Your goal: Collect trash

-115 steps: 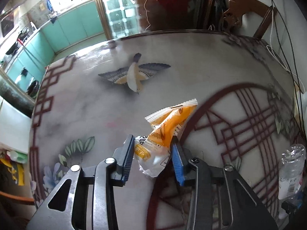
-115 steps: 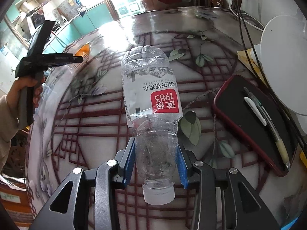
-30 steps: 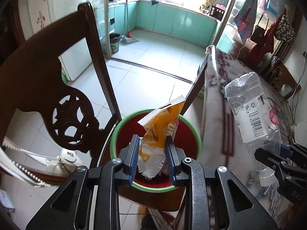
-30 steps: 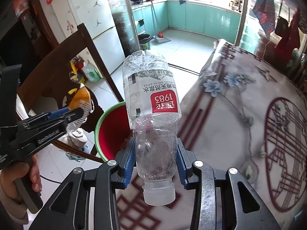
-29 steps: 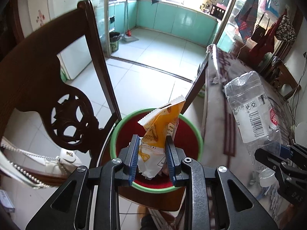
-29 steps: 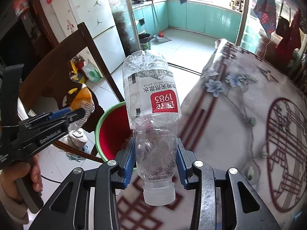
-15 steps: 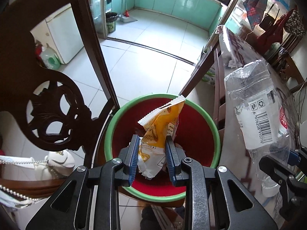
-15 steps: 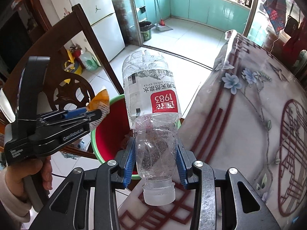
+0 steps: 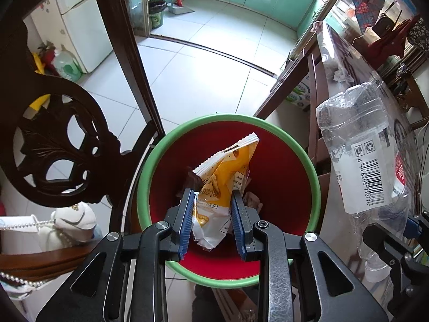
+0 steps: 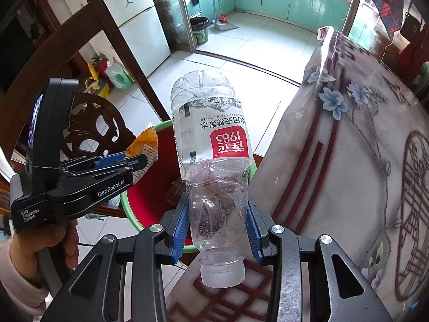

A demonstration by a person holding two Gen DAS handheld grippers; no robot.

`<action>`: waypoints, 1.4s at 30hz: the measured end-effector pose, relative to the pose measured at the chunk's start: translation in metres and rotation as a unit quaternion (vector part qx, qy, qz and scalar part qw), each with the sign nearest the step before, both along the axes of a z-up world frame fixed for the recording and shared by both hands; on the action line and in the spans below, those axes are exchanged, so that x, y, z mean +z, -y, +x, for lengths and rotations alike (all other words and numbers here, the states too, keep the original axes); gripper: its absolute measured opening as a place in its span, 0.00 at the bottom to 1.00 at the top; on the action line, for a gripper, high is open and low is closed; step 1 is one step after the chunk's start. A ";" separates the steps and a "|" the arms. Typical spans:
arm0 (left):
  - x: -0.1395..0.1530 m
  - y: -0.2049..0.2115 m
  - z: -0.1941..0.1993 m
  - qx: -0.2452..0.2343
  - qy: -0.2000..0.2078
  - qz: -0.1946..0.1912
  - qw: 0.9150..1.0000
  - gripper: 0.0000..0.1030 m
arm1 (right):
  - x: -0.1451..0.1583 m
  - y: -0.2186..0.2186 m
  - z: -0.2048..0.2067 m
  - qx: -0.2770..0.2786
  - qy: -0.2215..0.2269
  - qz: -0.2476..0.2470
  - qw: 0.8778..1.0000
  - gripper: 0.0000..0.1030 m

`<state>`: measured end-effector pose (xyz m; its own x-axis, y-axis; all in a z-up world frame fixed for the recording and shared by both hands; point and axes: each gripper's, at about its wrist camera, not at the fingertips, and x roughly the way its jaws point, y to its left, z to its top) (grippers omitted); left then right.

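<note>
My left gripper (image 9: 211, 196) is shut on an orange snack wrapper (image 9: 222, 171) and points down into a red bin with a green rim (image 9: 284, 185); some dark scraps lie at the bin's bottom. My right gripper (image 10: 215, 202) is shut on an empty clear plastic bottle with a red label (image 10: 211, 139), cap end toward the camera, held over the table's edge beside the bin (image 10: 150, 196). In the right wrist view the left gripper (image 10: 139, 161) with the wrapper (image 10: 143, 145) hangs over the bin. The bottle (image 9: 359, 155) also shows at the right of the left wrist view.
A dark carved wooden chair (image 9: 61, 139) stands left of the bin, close to its rim. The table with a flowered plastic cover (image 10: 356, 166) lies right of the bin. White floor tiles (image 9: 203, 61) stretch toward teal cabinets. A white shoe (image 9: 72, 222) sits under the chair.
Both grippers have come down and tilted toward the bin, which now looks larger under the left gripper. The wrapper and the bottle stay gripped as before.
</note>
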<state>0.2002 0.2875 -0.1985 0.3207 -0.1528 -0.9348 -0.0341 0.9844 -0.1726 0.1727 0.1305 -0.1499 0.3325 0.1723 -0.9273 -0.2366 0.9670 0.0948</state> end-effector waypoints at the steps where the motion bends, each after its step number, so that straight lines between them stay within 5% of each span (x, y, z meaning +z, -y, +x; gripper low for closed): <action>1: -0.001 -0.001 0.001 0.001 -0.001 -0.001 1.000 0.24 | -0.001 -0.001 0.001 0.000 -0.001 -0.001 1.000 0.36; 9: -0.004 -0.004 0.004 0.011 -0.007 0.005 1.000 0.29 | -0.005 -0.003 0.006 -0.001 -0.003 -0.008 1.000 0.37; 13: 0.006 -0.007 -0.001 0.018 0.014 0.011 1.000 0.63 | 0.001 -0.001 0.004 -0.004 0.012 -0.012 1.000 0.52; 19: 0.055 -0.002 -0.027 0.024 0.108 0.034 0.993 0.83 | 0.045 0.013 -0.017 -0.014 0.095 -0.026 0.995 0.53; 22: 0.081 0.009 -0.036 0.020 0.139 0.019 0.990 0.84 | 0.075 0.023 -0.032 -0.017 0.159 -0.034 0.987 0.66; 25: 0.098 0.023 -0.046 0.026 0.162 0.012 0.986 0.99 | 0.097 0.036 -0.044 -0.019 0.193 -0.033 0.980 0.71; 35: 0.128 0.082 -0.102 0.063 0.235 0.021 0.970 1.00 | 0.132 0.119 -0.092 -0.048 0.219 0.052 0.973 0.75; 42: 0.155 0.123 -0.145 0.076 0.302 0.034 0.950 1.00 | 0.154 0.185 -0.137 -0.083 0.277 0.078 0.954 0.80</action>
<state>0.0551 0.1641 -0.0439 0.8147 -0.0079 -0.5798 -0.0920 0.9855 -0.1427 0.0360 -0.0544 0.0045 0.7987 0.1962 -0.5688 -0.1366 0.9798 0.1462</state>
